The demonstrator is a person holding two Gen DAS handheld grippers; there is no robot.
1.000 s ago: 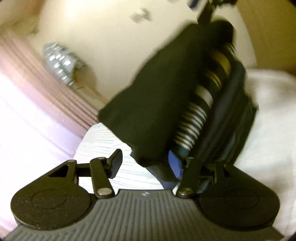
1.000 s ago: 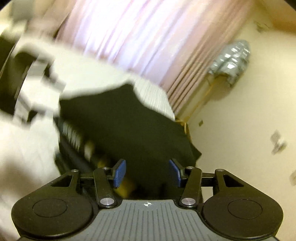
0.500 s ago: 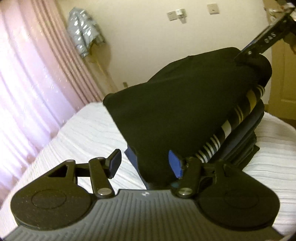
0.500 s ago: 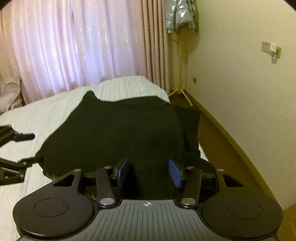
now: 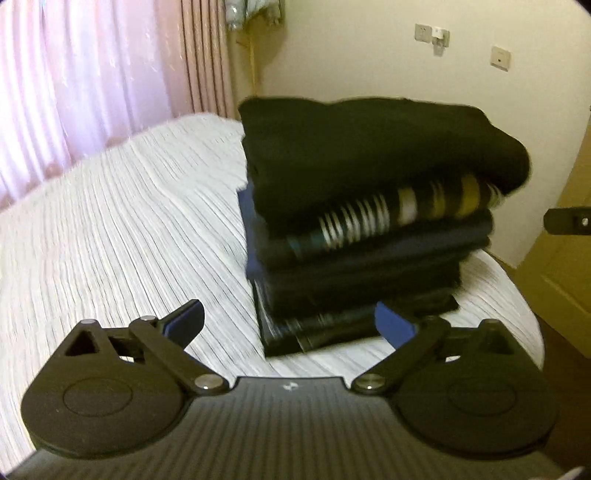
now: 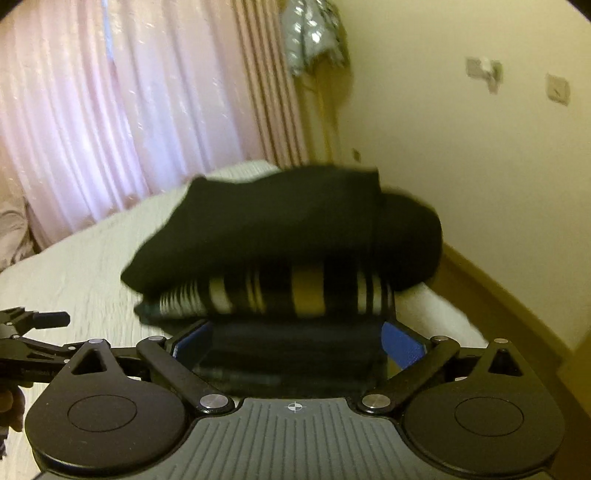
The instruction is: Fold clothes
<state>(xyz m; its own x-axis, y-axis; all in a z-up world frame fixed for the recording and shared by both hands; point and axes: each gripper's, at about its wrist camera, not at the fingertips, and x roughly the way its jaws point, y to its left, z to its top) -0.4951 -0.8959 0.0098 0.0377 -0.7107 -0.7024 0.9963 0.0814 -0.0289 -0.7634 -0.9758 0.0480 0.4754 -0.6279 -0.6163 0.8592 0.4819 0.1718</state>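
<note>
A stack of folded clothes (image 5: pixel 354 229) is seen resting on a bed (image 5: pixel 122 229) covered with a white ribbed spread. The stack is topped by a black folded garment (image 5: pixel 369 147), which lies directly on a striped garment (image 5: pixel 399 214) banded in white, yellow and dark. Beneath that, several dark navy and black folded pieces are piled, down to the bedspread.

In the left wrist view, the left hand-held gripper (image 5: pixel 288 325) is held low in front of the stack's base. Its jaws are opening and stand wide; the lowest folded layers appear between the 2 blue pads, and no pad is seen pressing on the cloth. The image is blurred, so contact at the right pad cannot be ruled out entirely.

In the right wrist view, the right hand-held gripper (image 6: pixel 295 343) is placed close against the side of the stack, below the striped layer. Its jaws are likewise opening and spread wide, with dark folded cloth between the pads and nothing clamped.

Pink curtains (image 5: pixel 92 66) are hung behind the bed, and a cream wall (image 5: pixel 369 55) with 2 sockets is seen at the right. A silver jacket (image 6: pixel 314 33) is hung on a stand near the curtain.
</note>
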